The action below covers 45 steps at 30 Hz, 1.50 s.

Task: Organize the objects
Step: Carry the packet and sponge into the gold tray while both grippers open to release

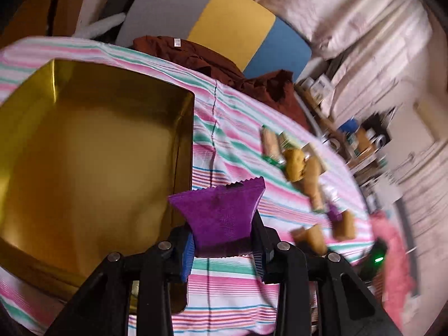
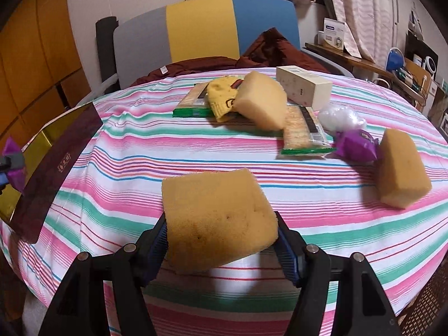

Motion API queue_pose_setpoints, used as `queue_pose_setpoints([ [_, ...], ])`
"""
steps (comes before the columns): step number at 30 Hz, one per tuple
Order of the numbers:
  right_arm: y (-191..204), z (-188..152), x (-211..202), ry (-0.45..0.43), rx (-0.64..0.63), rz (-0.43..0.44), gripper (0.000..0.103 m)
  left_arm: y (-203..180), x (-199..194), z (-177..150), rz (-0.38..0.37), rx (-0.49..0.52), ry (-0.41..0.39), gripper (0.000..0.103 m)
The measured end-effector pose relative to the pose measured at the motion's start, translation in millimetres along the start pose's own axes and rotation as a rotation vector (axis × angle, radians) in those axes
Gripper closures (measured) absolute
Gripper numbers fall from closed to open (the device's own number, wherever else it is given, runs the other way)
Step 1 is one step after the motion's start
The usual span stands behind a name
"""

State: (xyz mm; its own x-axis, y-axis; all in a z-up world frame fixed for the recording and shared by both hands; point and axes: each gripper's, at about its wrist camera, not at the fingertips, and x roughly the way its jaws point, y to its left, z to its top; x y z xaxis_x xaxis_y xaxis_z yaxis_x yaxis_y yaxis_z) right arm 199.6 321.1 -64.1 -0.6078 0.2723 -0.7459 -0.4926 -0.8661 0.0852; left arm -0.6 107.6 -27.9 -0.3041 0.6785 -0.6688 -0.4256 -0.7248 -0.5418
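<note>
My left gripper (image 1: 222, 247) is shut on a purple snack packet (image 1: 221, 215) and holds it just right of the open gold tin (image 1: 84, 154), above the striped cloth. My right gripper (image 2: 221, 239) is shut on a yellow sponge (image 2: 215, 221) held above the cloth's near edge. In the right wrist view the tin (image 2: 42, 142) stands at far left with its dark lid (image 2: 56, 168) leaning on it, and the left gripper (image 2: 11, 165) shows there with the purple packet. Two more sponges (image 2: 260, 100) (image 2: 400, 168), another purple packet (image 2: 358, 145) and green-edged cracker packs (image 2: 302, 131) lie on the cloth.
A white box (image 2: 302, 86), a yellow packet (image 2: 221, 98) and a clear wad (image 2: 341, 117) lie among the items. A maroon garment (image 2: 224, 64) and a grey, yellow and blue chair back (image 2: 201, 25) are behind the table. Cluttered shelves (image 2: 406, 64) stand at right.
</note>
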Motion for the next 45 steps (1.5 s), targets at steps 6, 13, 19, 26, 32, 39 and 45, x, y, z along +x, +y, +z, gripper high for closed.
queue_pose_setpoints([
  [6, 5.7, 2.1, -3.9, 0.004, -0.003, 0.013, 0.034, 15.2, -31.7, 17.0, 0.042, 0.008, -0.076, 0.068],
  [13, 31.8, 14.4, -18.1, -0.033, -0.052, 0.071, 0.034, 63.8, -35.4, 21.3, 0.248, -0.004, -0.046, 0.068],
  [19, 66.8, 32.0, -36.9, -0.097, -0.11, 0.155, 0.034, 112.4, -29.8, 15.3, 0.384, -0.068, 0.007, 0.068],
  [26, 108.5, 41.7, -49.6, -0.135, -0.18, 0.251, 0.034, 140.6, -35.8, 15.2, 0.483, -0.091, 0.022, 0.067],
  [32, 145.4, 43.6, -50.0, -0.129, -0.235, 0.339, 0.034, 147.3, -52.9, 20.1, 0.498, -0.135, -0.017, 0.028],
  [39, 200.0, 41.7, -41.0, -0.081, -0.331, 0.436, 0.034, 144.7, -104.9, 33.8, 0.467, -0.227, -0.187, 0.01],
  [45, 248.8, 38.7, -19.6, -0.007, -0.412, 0.474, 0.034, 138.1, -130.3, 43.5, 0.52, -0.256, -0.268, 0.005],
])
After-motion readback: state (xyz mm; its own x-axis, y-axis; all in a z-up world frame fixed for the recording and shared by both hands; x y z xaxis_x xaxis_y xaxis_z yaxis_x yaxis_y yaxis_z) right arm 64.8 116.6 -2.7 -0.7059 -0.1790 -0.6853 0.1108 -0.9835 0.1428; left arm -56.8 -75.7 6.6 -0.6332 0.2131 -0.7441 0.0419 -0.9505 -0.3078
